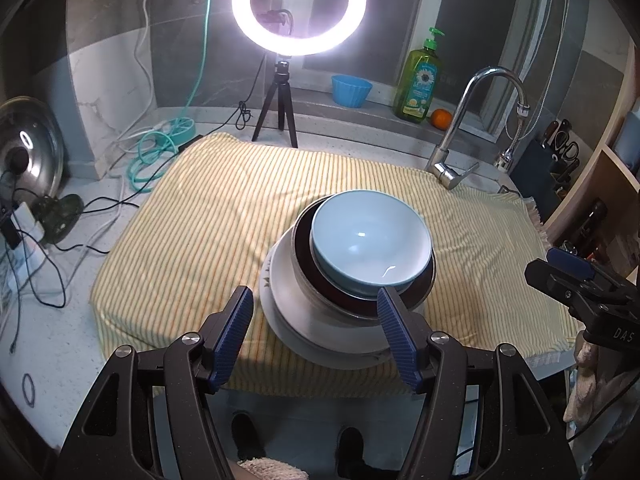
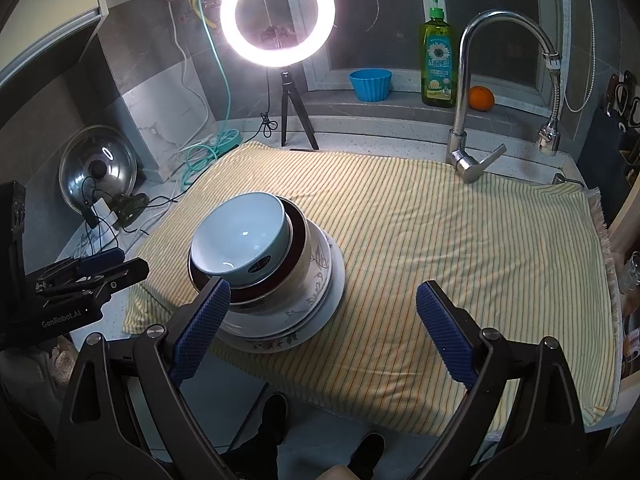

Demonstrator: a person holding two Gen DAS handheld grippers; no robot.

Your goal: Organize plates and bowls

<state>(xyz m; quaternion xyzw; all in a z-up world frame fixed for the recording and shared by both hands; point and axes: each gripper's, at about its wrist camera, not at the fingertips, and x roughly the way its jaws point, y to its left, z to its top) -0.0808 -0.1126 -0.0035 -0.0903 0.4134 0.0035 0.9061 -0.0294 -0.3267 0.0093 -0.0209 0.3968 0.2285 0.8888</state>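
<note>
Your left hand-held gripper (image 1: 316, 306) reads "DAS" on its side in the right wrist's neighbour view; "GenRobot.AI" shows on it from the right wrist. Both it and your right hand-held gripper (image 2: 323, 302) gape wide, holding nothing. The light blue bowl (image 1: 370, 246) nests in a dark-lined bowl (image 1: 424, 282) on floral plates (image 2: 320, 284), stacked on the striped cloth (image 1: 208, 216). The dish soap bottle (image 2: 438, 68) label is unreadable. At twelve o'clock the ring light (image 1: 299, 8) glares; the faucet (image 2: 468, 128) stands at two.

A bowl (image 1: 370, 250) sat in a larger bowl (image 1: 352, 304), on stacked plates (image 1: 280, 312). The stack stood on a cloth (image 1: 200, 240) covering the table (image 1: 52, 352).
</note>
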